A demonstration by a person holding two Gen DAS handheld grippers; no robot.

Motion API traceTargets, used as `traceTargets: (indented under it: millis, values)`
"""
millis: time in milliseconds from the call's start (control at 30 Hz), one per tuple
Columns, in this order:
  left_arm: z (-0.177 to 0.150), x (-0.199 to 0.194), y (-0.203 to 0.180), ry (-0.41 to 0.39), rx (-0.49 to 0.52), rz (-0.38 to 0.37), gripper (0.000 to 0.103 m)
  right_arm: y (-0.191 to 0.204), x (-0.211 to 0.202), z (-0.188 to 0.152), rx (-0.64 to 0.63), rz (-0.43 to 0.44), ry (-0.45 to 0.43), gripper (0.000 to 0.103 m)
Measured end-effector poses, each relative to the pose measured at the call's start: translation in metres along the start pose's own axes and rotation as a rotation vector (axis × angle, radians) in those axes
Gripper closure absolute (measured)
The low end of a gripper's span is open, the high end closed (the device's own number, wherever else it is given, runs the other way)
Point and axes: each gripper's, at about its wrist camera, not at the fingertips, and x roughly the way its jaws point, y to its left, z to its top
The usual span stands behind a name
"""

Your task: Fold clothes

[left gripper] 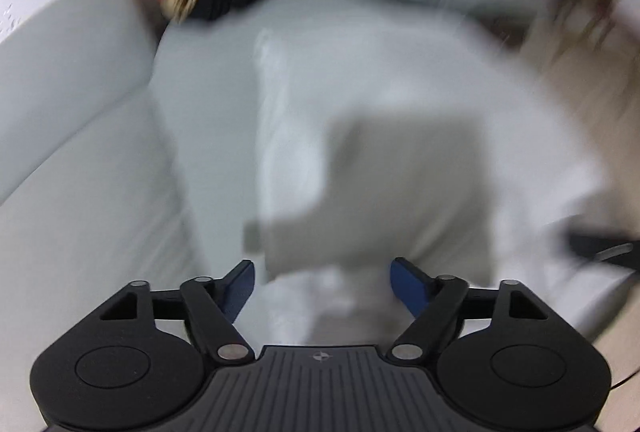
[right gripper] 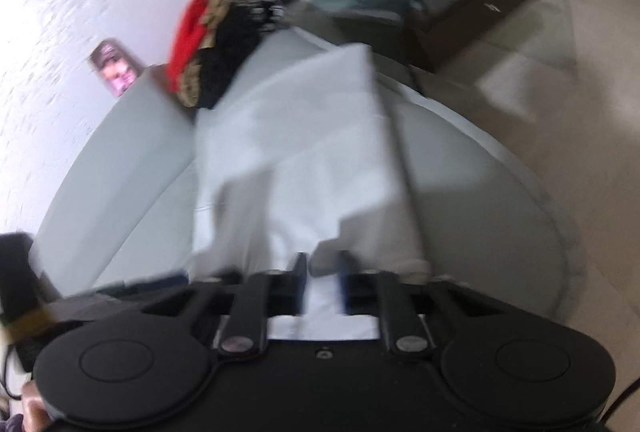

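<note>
White garment [right gripper: 304,136] lay spread on the grey sofa [right gripper: 480,192] ahead of the right gripper [right gripper: 323,264], whose narrow jaws pinched its near edge; one flap looked turned over, so folding seemed only begun. Left gripper [left gripper: 322,278] hung wide and empty above the cloth; red-and-black pile [right gripper: 208,48] sat far beyond, untouched.

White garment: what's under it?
The white garment lies on the grey sofa seat, whose cushion shows on both sides. The right gripper pinches its near edge; the left gripper is open above it. What the cloth covers is hidden.
</note>
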Motion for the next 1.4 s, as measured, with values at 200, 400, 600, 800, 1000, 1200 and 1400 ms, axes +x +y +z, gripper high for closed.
traceTargets:
  millis: [200, 400, 600, 800, 1000, 1200, 1400]
  values:
    - [-0.017, -0.040, 0.002, -0.006, -0.009, 0.030, 0.016, -0.008, -0.046, 0.003, -0.007, 0.017, -0.015, 0.075]
    - [-0.016, -0.054, -0.002, -0.013, 0.001, 0.055, 0.011, -0.006, -0.062, 0.017, 0.028, 0.080, -0.067, 0.037]
    - [-0.013, -0.061, 0.000, -0.021, -0.014, 0.052, 0.011, -0.007, -0.058, 0.018, 0.058, 0.105, -0.057, 0.034]
    - [-0.013, -0.066, -0.003, -0.030, -0.029, 0.049, 0.010, -0.007, -0.059, 0.017, 0.070, 0.108, -0.056, 0.033]
    - [-0.011, -0.099, -0.002, -0.048, -0.065, -0.004, 0.009, 0.015, -0.078, 0.016, -0.032, 0.049, -0.061, 0.025]
    - [-0.006, -0.145, 0.003, -0.012, -0.136, -0.092, 0.001, 0.068, -0.120, 0.028, -0.258, -0.085, -0.037, 0.000]
    - [-0.006, -0.195, -0.014, -0.078, -0.072, -0.047, 0.001, 0.115, -0.156, 0.041, -0.386, -0.221, 0.019, 0.000]
